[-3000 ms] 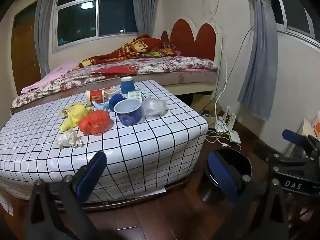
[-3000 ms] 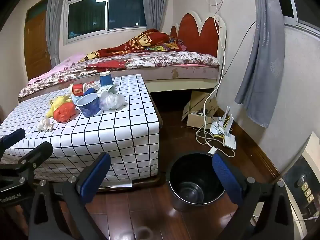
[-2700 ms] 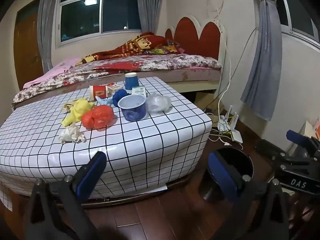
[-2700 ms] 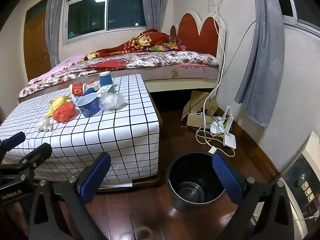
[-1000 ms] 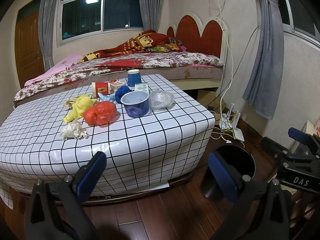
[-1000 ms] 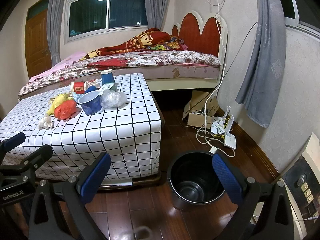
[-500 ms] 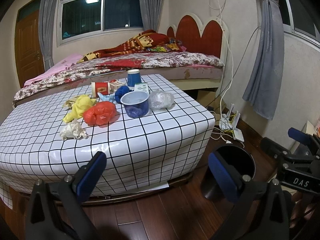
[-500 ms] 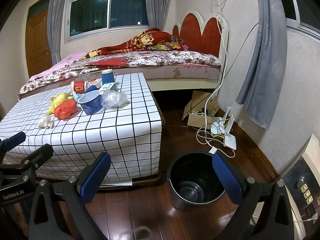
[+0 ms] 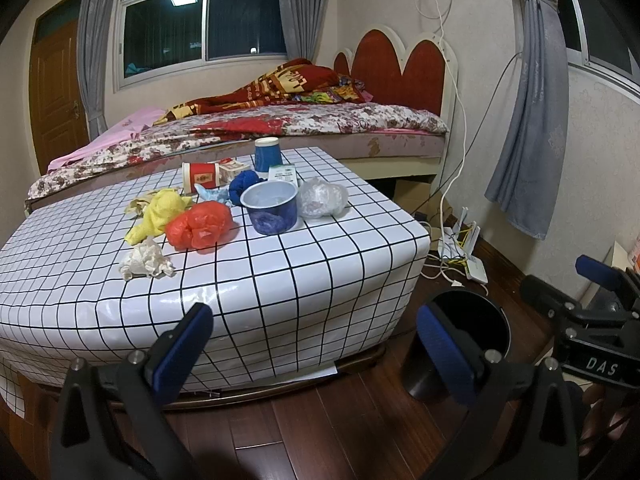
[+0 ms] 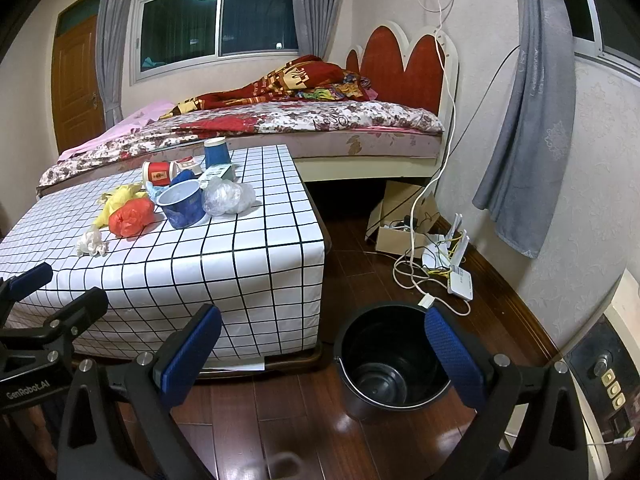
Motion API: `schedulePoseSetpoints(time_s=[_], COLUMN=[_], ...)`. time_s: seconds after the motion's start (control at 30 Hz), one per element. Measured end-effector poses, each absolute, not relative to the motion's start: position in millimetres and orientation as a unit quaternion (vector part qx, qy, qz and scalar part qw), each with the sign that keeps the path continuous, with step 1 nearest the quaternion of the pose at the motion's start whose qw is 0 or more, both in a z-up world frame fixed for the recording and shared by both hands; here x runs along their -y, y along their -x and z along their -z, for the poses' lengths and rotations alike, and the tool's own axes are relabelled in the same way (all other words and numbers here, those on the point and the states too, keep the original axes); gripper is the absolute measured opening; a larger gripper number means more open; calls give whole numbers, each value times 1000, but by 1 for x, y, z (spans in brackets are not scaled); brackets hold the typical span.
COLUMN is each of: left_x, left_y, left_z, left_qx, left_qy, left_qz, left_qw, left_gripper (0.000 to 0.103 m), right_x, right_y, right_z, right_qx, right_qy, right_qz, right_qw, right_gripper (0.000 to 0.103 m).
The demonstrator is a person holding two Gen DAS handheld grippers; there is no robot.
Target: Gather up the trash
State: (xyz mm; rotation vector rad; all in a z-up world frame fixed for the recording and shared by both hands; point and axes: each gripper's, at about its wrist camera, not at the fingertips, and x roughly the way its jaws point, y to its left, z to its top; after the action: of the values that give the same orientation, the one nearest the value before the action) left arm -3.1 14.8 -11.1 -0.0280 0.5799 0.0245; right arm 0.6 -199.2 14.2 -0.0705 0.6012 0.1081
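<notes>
Hovering low off the tabletop (image 9: pixel 280 280) near edge, both grippers spread wide & empty. Trash sits mid-tabletop toward the far edge; white paper wad (image 9: pixel 146 260) is nearest, ahead-left of left gripper (image 9: pixel 316 340). Bin (image 10: pixel 394 360) on floor under right gripper (image 10: pixel 324 356).

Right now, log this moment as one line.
stage: approach | left tongs: open, empty | right tongs: open, empty | trash: on table | black bin: on floor, no trash visible
</notes>
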Motion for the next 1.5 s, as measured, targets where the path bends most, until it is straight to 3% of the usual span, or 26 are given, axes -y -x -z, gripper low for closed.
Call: schedulePoseSetpoints(time_s=[0.47,1.5], left_x=[-26,-203], left_y=[-2,-92], left_z=[16,68], left_qx=[-287,-315], left_qy=[21,81], left_qz=[-29,-206], left_qw=[957,923], left_gripper=[102,102], right_x=[188,43], right_y=[-6,-162], right_z=[-5,29], right_qx=[-299,-316], right_qy=[36,56], right_qz=[-60,-201], right_qw=[952,926], right_gripper=[102,102])
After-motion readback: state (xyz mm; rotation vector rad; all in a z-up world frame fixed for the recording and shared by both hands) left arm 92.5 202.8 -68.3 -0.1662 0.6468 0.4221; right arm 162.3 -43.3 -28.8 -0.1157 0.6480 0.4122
